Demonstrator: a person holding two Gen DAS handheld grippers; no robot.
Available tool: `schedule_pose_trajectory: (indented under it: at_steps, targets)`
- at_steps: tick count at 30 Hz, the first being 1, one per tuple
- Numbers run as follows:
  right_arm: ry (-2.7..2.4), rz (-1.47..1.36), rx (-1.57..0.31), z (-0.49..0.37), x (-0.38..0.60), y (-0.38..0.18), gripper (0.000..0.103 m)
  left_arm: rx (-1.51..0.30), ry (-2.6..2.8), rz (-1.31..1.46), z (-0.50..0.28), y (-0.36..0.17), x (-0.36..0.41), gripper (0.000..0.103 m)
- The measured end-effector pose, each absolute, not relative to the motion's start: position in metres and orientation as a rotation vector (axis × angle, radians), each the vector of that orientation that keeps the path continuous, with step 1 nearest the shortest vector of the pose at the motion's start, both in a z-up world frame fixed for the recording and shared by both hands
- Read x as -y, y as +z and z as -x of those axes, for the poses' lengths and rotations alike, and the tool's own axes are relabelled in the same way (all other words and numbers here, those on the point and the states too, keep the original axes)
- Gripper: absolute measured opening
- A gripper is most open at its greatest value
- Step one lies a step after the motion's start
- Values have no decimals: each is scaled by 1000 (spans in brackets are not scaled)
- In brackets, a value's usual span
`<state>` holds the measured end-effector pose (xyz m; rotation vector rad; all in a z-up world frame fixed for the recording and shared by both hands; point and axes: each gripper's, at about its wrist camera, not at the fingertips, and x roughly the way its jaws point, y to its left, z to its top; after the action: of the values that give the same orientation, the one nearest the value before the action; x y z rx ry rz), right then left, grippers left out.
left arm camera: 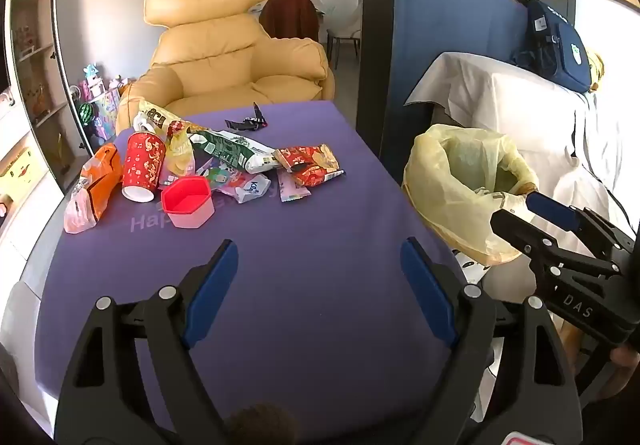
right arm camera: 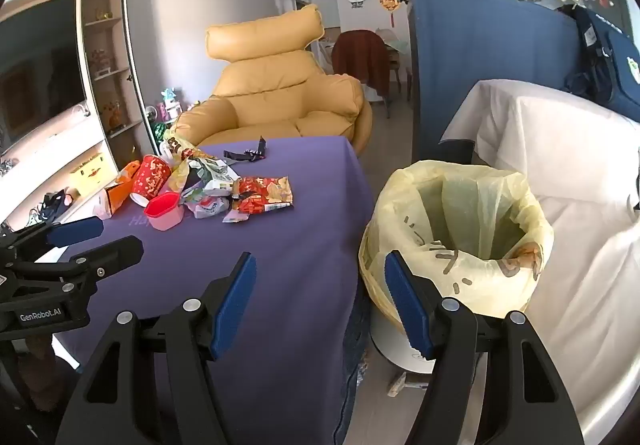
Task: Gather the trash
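We've got the left gripper [left arm camera: 319,257] spread wide w/ nothing between its blue ribbed pads, hanging over bare purple tablecloth [left arm camera: 280,245] at the near end. Right gripper [right arm camera: 320,273] likewise fully released, empty, poised over the table's right edge, its right pad in front of the bin.

Trash pile [left arm camera: 208,165] sits far-left on the cloth, well apart from both grippers: glossy red paper cup [left arm camera: 142,167] on its side, orange crinkly packet [left arm camera: 102,177], pink hexagonal plastic tub [left arm camera: 188,203] upright, green-white foil bag [left arm camera: 230,149], red-gold torn wrapper [left arm camera: 312,163]. Small black wrapper scrap [left arm camera: 250,121] lies farther back, alone.

Bin [right arm camera: 456,241] stands right of the table on the floor, round, lined w/ thin translucent yellow bag, rim folded over. Padded yellow leather armchair [right arm camera: 280,93] behind the table.
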<state>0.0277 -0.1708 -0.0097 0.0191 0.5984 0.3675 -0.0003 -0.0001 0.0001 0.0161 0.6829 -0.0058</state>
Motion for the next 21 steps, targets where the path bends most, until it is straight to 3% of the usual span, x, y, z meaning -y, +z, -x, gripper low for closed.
schedule_pose_trajectory:
  at_steps: [21]
  targets:
    - [369,-26,-596,-29,172,-10,63,-694,-6,-15,0,0,0,79]
